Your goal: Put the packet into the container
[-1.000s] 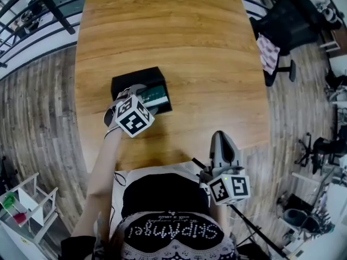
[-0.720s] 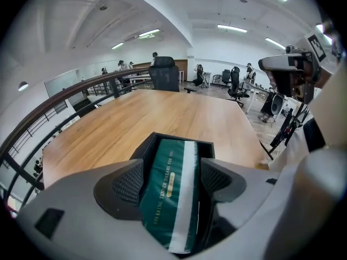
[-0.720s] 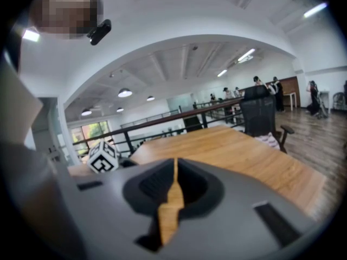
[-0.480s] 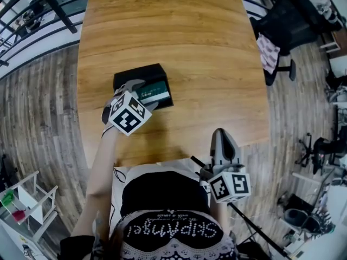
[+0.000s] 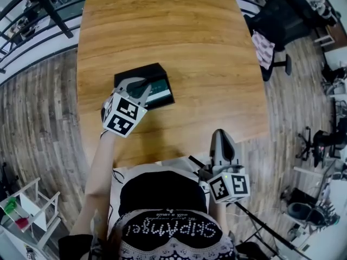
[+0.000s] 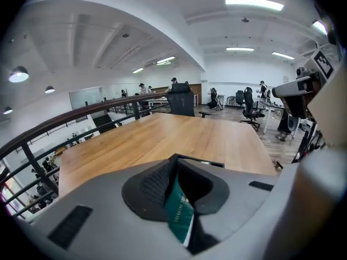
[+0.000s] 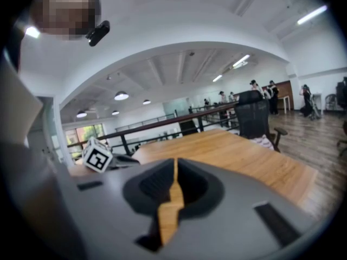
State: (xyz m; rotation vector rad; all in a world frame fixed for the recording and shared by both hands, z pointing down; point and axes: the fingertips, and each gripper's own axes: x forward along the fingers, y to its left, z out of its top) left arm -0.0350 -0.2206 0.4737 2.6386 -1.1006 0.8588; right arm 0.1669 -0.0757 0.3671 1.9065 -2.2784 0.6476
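In the head view, a black container (image 5: 134,73) sits on the left half of the wooden table (image 5: 168,26), nearer the left edge than the right and about midway between the far and near edges. The green packet (image 5: 161,94) shows within the container's open top, toward its right side. The left gripper (image 5: 143,85) reaches over the container from the near side, with its tips at the packet (whether the packet rests on the container's bottom cannot be told from above). The right gripper (image 5: 222,136) hangs over the near edge toward the right corner, well apart from the container. A black office chair (image 5: 277,21) stands past the right edge.

In the left gripper view, the jaws have just been closing, and the packet (image 6: 180,213) stands on edge between them, pinched by the dark pads (image 6: 154,186). The container's black rim (image 6: 206,161) shows just beyond the tips.

In the right gripper view, the jaws meet with only a thin slit between them and hold nothing (only the table's wood (image 7: 244,155) shows through).
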